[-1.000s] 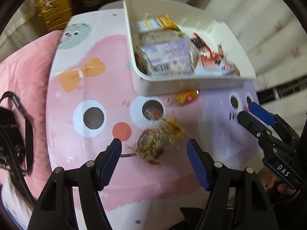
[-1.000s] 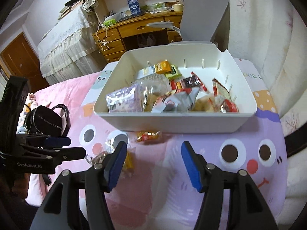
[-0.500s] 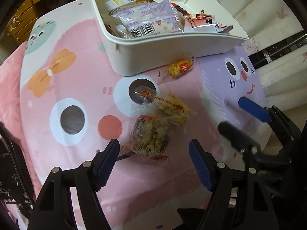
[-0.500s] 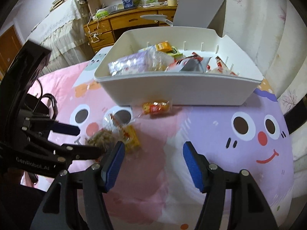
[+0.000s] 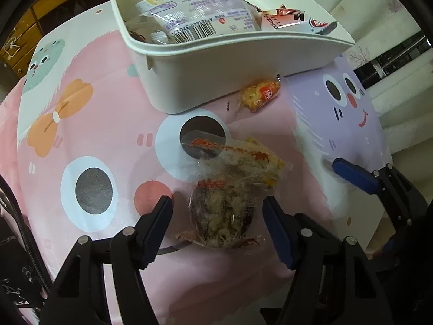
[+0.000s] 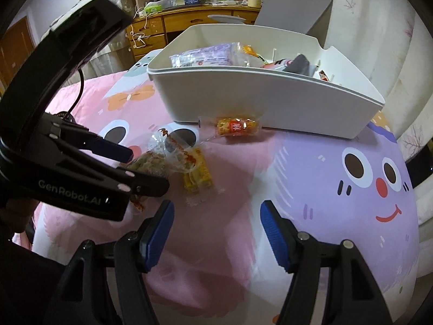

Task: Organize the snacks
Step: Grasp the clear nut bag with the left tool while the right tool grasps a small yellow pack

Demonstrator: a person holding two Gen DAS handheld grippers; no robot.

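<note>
The left gripper (image 5: 217, 218) straddles the dark meat-floss snack (image 5: 222, 216) in front of the white bin (image 5: 216, 70), jaws closing, pads not yet touching. The right gripper (image 6: 216, 230) hangs nearby, half-wide, opening, empty.

My left wrist camera looks steeply down along its fingers, close over the cartoon cloth (image 5: 102, 124), with the white bin (image 5: 216, 75) at the far edge. My right wrist camera sits to the right, tilted less steeply, taking in the bin (image 6: 270, 103) and the desk (image 6: 173, 24) beyond. Both share the cloth, bin and loose snacks (image 5: 224, 187).
</note>
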